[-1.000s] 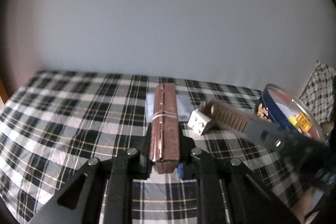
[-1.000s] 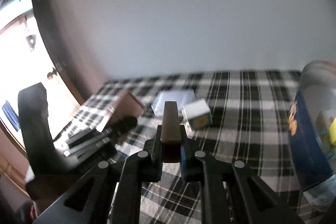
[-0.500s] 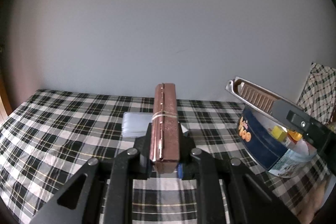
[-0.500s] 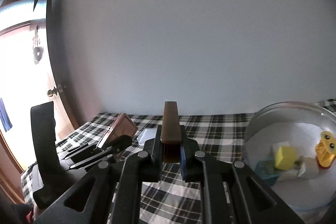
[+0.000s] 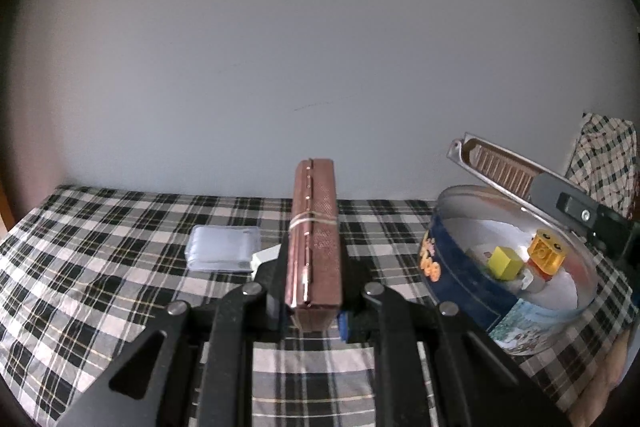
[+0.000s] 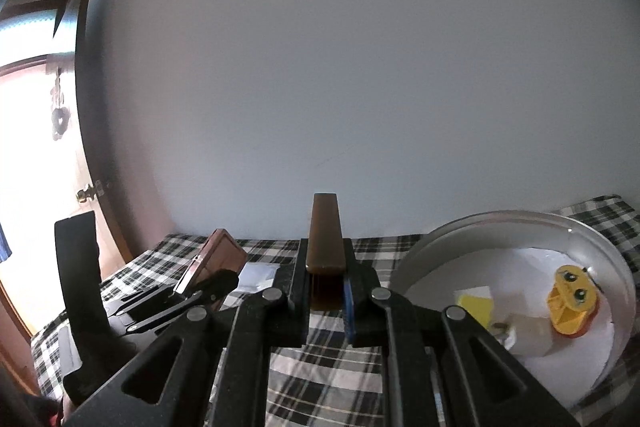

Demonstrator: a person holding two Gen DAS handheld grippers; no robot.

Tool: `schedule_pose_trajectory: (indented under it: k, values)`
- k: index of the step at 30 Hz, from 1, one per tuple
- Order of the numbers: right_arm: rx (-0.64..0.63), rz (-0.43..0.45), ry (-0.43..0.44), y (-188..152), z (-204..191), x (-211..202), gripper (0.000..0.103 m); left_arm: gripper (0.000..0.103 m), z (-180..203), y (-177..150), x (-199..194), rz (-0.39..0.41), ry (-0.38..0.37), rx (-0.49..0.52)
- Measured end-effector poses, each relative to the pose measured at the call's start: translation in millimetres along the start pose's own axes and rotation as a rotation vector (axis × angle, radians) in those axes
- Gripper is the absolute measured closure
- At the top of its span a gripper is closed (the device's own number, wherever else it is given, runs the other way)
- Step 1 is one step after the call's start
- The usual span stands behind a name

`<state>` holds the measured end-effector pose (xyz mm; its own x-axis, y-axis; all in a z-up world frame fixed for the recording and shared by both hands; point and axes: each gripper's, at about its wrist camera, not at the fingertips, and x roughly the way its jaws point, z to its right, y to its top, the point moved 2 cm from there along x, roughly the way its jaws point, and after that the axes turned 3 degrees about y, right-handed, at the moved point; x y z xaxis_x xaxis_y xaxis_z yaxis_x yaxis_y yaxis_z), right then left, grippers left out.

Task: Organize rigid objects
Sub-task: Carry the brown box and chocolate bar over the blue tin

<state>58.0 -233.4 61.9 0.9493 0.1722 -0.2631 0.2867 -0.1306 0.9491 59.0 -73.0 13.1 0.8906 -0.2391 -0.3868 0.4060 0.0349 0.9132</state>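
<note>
While orange lettering can be made out on the blue wall of the round tin (image 5: pixel 460 279), it is too curved and blurred to be read, and no other writing is seen.

Two hand-held grippers are counted. The left gripper (image 5: pixel 314 291) is clamped on one brown hinged case (image 5: pixel 314 235), bound by a single rubber band; the case is held on edge, its long axis running straight ahead along the fingers and past their tips, hinge side up. The right gripper (image 6: pixel 325 279) is closed tight on one brown comb (image 6: pixel 325 239), whose long axis likewise runs forward out of the jaws and slightly upward. In the left wrist view this comb (image 5: pixel 502 167) is seen with its teeth showing, held above the tin's far rim.

One tin stands on the checked cloth (image 5: pixel 100 259), to the right of both grippers and close by. Inside it, three pieces can be counted: one yellow block (image 5: pixel 506 263), one orange studded brick (image 5: pixel 546 255) and one pale piece beneath them that cannot be identified.

Ahead of the left gripper and slightly to its left, one clear folded pouch (image 5: pixel 224 247) lies flat on the cloth, with a small white object just beside it, mostly hidden behind the finger.
</note>
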Motion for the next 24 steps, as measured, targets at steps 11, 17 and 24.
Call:
schedule_pose_trajectory:
  k: [11,17,24]
  values:
    - [0.015,0.029,-0.049,6.8,26.5,-14.6,0.089,0.088,37.0,5.8,1.4,0.015,-0.042,0.018]
    - [0.026,0.044,-0.077,10.6,41.7,-22.5,0.089,0.088,53.8,7.0,2.8,0.018,-0.056,0.035]
    - [0.037,0.057,-0.118,13.8,50.4,-25.6,0.089,0.088,71.1,10.1,4.6,0.029,-0.074,0.039]
